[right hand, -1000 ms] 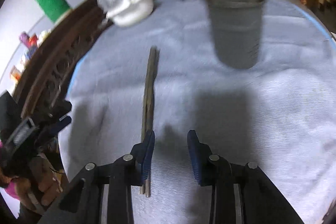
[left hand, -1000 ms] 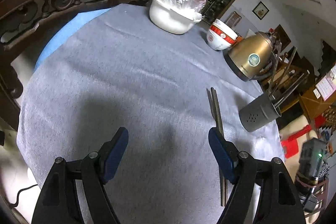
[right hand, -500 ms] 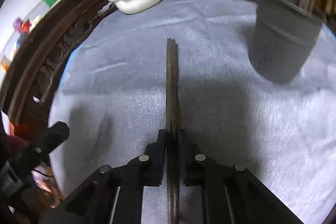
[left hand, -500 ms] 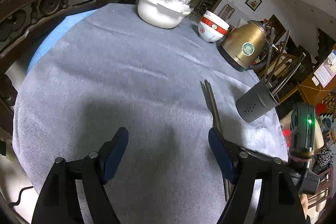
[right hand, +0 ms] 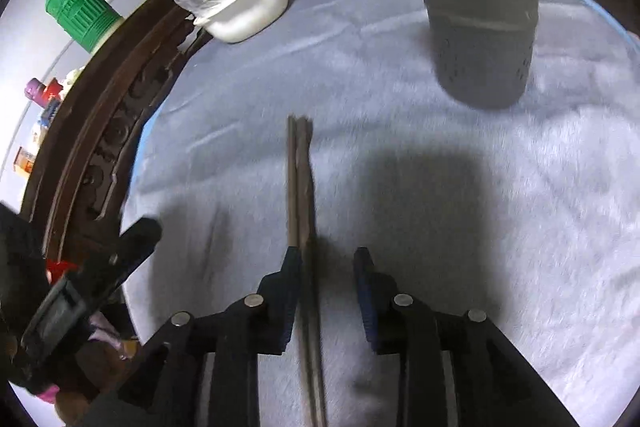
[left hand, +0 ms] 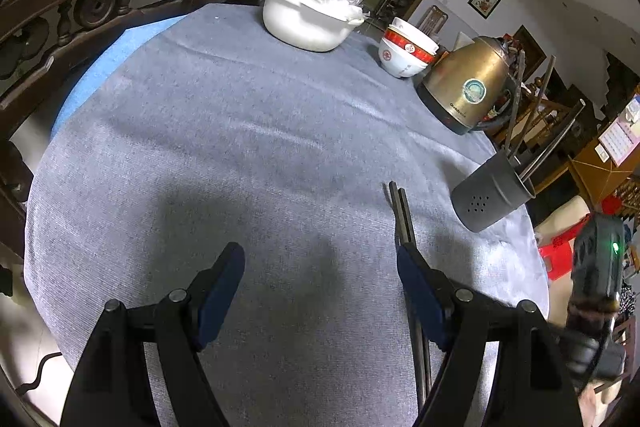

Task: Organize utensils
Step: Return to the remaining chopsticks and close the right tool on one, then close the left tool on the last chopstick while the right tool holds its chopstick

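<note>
While both the left gripper (left hand: 320,267) and right gripper (right hand: 326,263) gape unclenched over the grey-clothed table (left hand: 240,147), chopsticks (right hand: 300,179) lie between the right one's jaws, a kettle (left hand: 468,87) with unreadable label at two o'clock.

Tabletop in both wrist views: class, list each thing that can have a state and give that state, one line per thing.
Left claw: open, empty.
Right claw: open, straddling the chopsticks.
Chopsticks: paired, lying flat on the cloth.
Grey utensil holder: upright, already holding utensils.
White pot: upright, covered with clear plastic.
Red-banded bowls: stacked, upright.
Gold kettle: upright on its base.
Green jug: upright, lid on.
</note>
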Demonstrator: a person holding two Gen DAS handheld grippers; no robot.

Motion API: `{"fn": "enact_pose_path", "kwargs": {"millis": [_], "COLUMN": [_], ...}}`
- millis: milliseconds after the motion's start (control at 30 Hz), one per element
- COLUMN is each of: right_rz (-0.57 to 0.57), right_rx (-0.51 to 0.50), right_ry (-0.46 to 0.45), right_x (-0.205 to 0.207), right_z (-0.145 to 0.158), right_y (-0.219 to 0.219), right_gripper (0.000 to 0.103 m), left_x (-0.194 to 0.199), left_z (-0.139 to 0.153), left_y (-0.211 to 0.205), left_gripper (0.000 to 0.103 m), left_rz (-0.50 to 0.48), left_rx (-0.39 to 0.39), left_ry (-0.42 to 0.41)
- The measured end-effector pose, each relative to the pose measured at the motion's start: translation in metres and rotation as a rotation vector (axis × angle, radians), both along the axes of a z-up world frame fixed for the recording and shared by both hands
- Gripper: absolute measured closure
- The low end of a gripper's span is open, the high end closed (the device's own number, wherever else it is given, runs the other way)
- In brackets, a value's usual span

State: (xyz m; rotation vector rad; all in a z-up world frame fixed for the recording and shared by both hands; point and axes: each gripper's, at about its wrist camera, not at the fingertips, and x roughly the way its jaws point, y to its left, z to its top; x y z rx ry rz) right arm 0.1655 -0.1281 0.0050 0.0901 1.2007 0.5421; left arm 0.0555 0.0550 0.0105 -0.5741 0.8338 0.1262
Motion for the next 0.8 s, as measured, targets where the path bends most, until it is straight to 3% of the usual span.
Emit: {"fn": "enact_pose_path", "kwargs": {"millis": [233, 367, 633, 733, 800], "right_rz": [0.062, 0.024, 0.065, 0.044, 0.041], "right_rx": [-0.047, -0.085, -0.110, -0.116, -0.116], "right_ry": [-0.002, -0.006, -0.027, -0.013, -0.004], "right_x": [0.005, 0.010, 0.018, 0.025, 0.027], "right_z": [-0.008, -0.008, -0.009, -0.010, -0.011], "right_y": [0.021, 0.010, 0.024, 0.021, 0.015], "right_gripper": [0.072, 0.076, 0.076, 0.088, 0.088], "left_x": [0.001, 0.002, 0.016, 0.017, 0.020], "left_z": [0.001, 0.000, -0.005, -0.004, -0.003], "left_y": [0.000, 0.000, -0.016, -0.018, -0.018], "left_gripper": [0.024, 0.025, 0.025, 0.025, 0.025], "left_rz": [-0.011, -0.015, -0.077, -0.086, -0.089], "left_rx": [0.011, 0.012, 0.031, 0.037, 0.035], "left_ry": [0.006, 0.008, 0.066, 0.071, 0.078]}}
